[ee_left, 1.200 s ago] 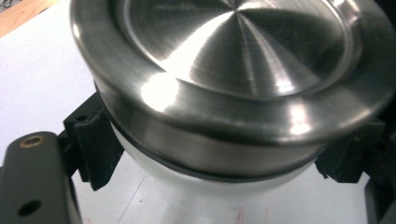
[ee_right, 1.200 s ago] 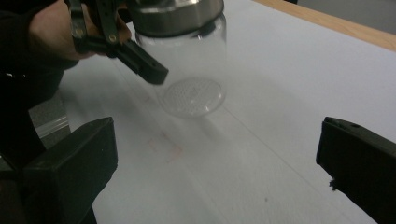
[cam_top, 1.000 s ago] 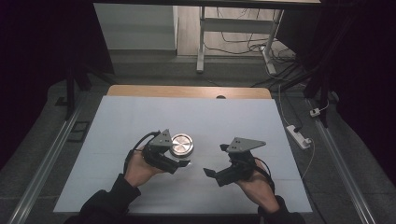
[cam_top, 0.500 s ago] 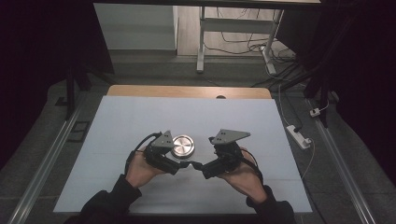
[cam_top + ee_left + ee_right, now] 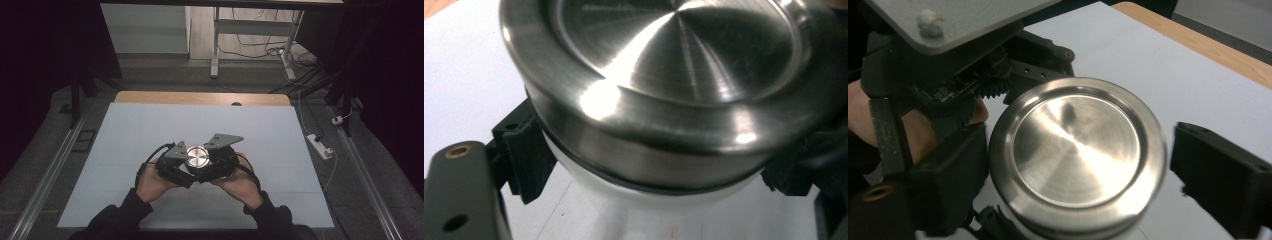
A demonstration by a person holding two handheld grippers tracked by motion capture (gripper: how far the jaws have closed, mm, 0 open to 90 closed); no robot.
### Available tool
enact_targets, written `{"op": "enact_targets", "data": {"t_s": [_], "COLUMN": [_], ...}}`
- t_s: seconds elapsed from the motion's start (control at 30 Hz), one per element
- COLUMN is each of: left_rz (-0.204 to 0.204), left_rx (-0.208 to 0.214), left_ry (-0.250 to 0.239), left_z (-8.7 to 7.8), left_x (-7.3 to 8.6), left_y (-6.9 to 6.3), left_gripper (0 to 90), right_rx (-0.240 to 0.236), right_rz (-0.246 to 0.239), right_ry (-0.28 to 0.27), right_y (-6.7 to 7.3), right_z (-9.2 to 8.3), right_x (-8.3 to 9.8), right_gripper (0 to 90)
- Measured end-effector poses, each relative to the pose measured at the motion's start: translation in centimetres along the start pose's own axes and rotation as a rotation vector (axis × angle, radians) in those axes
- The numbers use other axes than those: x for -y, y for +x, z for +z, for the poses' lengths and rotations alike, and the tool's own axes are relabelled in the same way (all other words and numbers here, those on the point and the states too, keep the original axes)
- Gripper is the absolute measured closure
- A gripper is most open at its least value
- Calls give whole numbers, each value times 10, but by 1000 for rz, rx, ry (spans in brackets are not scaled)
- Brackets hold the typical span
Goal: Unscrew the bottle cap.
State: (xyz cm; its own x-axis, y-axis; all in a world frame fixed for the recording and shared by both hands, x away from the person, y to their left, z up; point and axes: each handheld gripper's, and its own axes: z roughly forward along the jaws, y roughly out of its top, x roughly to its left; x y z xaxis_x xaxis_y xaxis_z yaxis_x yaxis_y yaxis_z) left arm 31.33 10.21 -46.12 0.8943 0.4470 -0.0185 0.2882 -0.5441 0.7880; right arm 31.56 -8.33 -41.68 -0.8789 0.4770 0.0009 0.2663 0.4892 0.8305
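A round jar with a brushed steel lid (image 5: 198,156) and a white body is held just above the white table (image 5: 150,125), near its front middle. My left gripper (image 5: 191,170) is shut on the jar's white body just under the lid (image 5: 674,75), one black pad (image 5: 526,155) on each side. My right gripper (image 5: 204,160) has come in from the right and its jaws have just been closing around the lid (image 5: 1078,150). Its left jaw sits against the rim, while the right pad (image 5: 1218,175) still stands a thin sliver off it.
The white sheet leaves a wooden strip (image 5: 200,97) bare at the table's far edge. A power strip (image 5: 320,145) and cables lie on the floor to the right. Metal rails (image 5: 365,170) run along both sides. Desk legs (image 5: 215,45) stand behind.
My right gripper moved left across the table until its jaws flanked the lid, and they narrowed. The left gripper and the jar stayed where they were.
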Motion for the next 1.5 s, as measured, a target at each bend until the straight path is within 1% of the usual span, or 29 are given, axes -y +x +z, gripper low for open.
{"op": "enact_targets", "data": {"t_s": [0.07, 0.1, 0.13, 0.23, 0.27, 0.3, 0.33, 0.37, 0.47, 0.53, 0.57, 0.6, 0.67, 0.7, 0.77, 0.8, 0.83, 0.93, 0.97, 1.0, 1.1, 1.13, 1.17, 1.27, 1.3, 1.37, 1.4, 1.43, 1.5], "left_rz": [-1, 11, 17, 31, 39, 54, 69, 78, 118, 136, 137, 136, 114, 95, 65, 48, 37, 12, 0, -6, -6, -3, 2, 28, 39, 57, 78, 78, 113], "left_rx": [5, 8, 14, 51, 69, 89, 106, 125, 198, 218, 213, 199, 161, 140, 91, 67, 46, 15, 11, 9, 11, 11, 16, 33, 46, 88, 138, 138, 182], "left_ry": [-4, 4, 7, 7, 8, 7, 8, 7, -2, -10, -11, -11, -13, -13, -8, -10, -10, -18, -26, -32, -39, -40, -36, -23, -18, -19, -17, -17, -14], "left_z": [0, -1, -1, -3, -3, -4, -4, -5, -6, -5, -5, -6, -7, -7, -8, -9, -9, -9, -8, -8, -9, -10, -10, -11, -11, -12, -12, -12, -12], "left_x": [0, -1, -1, 0, 0, 0, 0, -1, -1, -2, -3, -3, -3, -3, -1, -1, 0, 0, -1, -1, -2, -3, -3, -4, -4, -3, -3, -3, -3], "left_y": [-1, 0, 0, 1, 1, 1, 1, 0, -2, -4, -6, -6, -5, -4, -1, -1, 0, 0, -1, -2, -4, -4, -5, -5, -5, -4, -3, -3, -4], "left_gripper": [155, 156, 156, 155, 155, 155, 155, 155, 155, 155, 155, 155, 155, 155, 155, 155, 155, 155, 155, 155, 155, 155, 156, 155, 155, 155, 155, 155, 155], "right_rx": [-14, -30, -30, -79, -133, -167, -167, -203, -334, -417, -439, -442, -404, -360, -301, -258, -258, -135, -116, -60, -39, -26, -28, -49, -76, -146, -185, -185, -273], "right_rz": [-9, -15, -15, -35, -59, -79, -79, -98, -150, -185, -191, -190, -152, -107, -69, -55, -55, -36, -38, -33, -33, -37, -35, -50, -65, -71, -73, -73, -91], "right_ry": [0, -1, -1, -1, 4, 8, 8, 9, 4, -10, -15, -24, -41, -49, -52, -45, -45, -23, -24, -18, -20, -33, -37, -38, -24, -24, -26, -26, -16], "right_y": [0, -1, -1, -4, -8, -10, -10, -12, -21, -26, -27, -28, -27, -24, -21, -18, -18, -7, -4, 1, 3, 3, 4, 4, 3, -2, -6, -6, -12], "right_z": [1, 1, 1, 0, -2, -3, -3, -4, -7, -9, -9, -10, -14, -20, -24, -26, -26, -23, -21, -15, -11, -8, -8, -7, -8, -9, -10, -10, -11], "right_x": [0, 0, 0, 1, 1, 1, 1, 1, 2, 4, 4, 4, 3, -1, -4, -6, -6, -8, -8, -7, -5, -3, -2, -2, -2, -1, 0, 0, 1], "right_gripper": [171, 175, 176, 177, 177, 177, 177, 177, 177, 174, 170, 156, 87, 37, 10, 1, 1, 4, 21, 43, 77, 130, 162, 181, 182, 183, 183, 183, 183]}}
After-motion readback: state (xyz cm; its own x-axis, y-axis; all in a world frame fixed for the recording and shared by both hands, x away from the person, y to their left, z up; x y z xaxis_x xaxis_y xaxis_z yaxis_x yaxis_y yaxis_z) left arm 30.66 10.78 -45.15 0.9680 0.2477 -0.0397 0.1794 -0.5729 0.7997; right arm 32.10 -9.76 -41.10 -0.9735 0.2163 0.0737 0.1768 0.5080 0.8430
